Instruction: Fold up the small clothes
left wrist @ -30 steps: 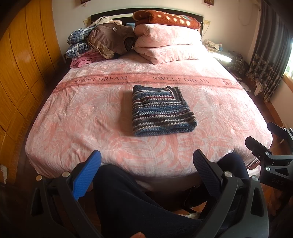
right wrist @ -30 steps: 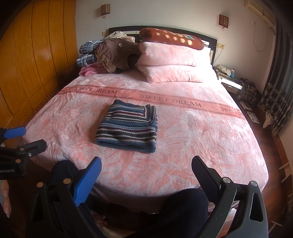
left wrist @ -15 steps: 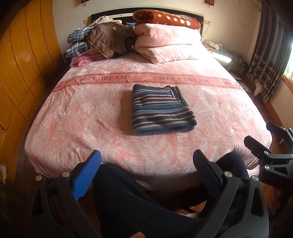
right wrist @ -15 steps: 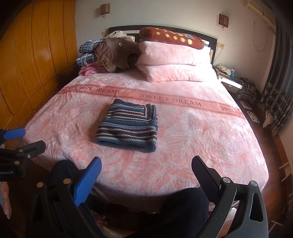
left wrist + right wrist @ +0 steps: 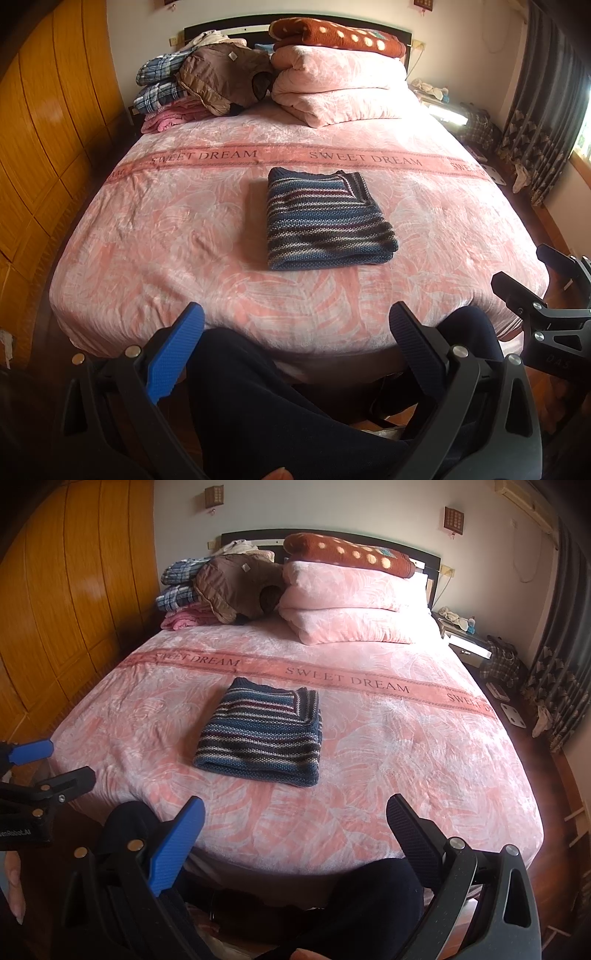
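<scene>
Folded striped sweater (image 5: 327, 218) lies on the bed (image 5: 184, 236); I hold left gripper (image 5: 295, 347) and right gripper (image 5: 295, 829) spread wide, empty.

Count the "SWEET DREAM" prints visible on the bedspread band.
3: one left of the folded striped sweater at, one right of it at, and a third cut off at the bed's right edge. More may hang out of sight.

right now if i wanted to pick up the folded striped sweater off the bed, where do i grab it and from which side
Probably grip the striped sweater at its rolled near edge, coming from the foot of the bed. That edge is a thick closed fold, so the layers should lift together. Both the left gripper and right gripper are open and clear of it.
</scene>
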Demonstrator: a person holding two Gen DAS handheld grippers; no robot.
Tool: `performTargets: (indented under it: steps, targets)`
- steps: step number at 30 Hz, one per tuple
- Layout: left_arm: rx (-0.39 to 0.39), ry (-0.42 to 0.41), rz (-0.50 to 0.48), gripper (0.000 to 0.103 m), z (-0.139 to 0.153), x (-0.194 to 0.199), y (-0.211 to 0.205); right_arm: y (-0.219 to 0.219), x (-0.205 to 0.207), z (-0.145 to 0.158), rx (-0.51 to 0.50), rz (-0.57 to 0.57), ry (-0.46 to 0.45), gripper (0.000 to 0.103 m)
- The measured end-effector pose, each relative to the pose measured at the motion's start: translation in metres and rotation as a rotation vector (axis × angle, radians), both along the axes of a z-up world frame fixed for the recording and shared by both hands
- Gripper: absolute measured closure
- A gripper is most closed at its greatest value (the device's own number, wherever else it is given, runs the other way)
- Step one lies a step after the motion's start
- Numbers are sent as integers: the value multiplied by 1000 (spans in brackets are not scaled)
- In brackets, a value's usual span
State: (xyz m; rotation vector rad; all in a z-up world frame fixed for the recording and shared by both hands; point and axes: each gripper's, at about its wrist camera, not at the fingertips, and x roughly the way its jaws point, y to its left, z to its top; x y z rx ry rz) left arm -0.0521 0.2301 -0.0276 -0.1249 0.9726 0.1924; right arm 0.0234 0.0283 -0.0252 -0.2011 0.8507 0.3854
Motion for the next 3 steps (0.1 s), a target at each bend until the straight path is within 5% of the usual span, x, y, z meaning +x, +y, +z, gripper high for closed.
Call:
performTargets:
  steps: [3]
  targets:
    - [0,2,1,3,-2,-3,-2,1,0,-1,0,-2,0,4]
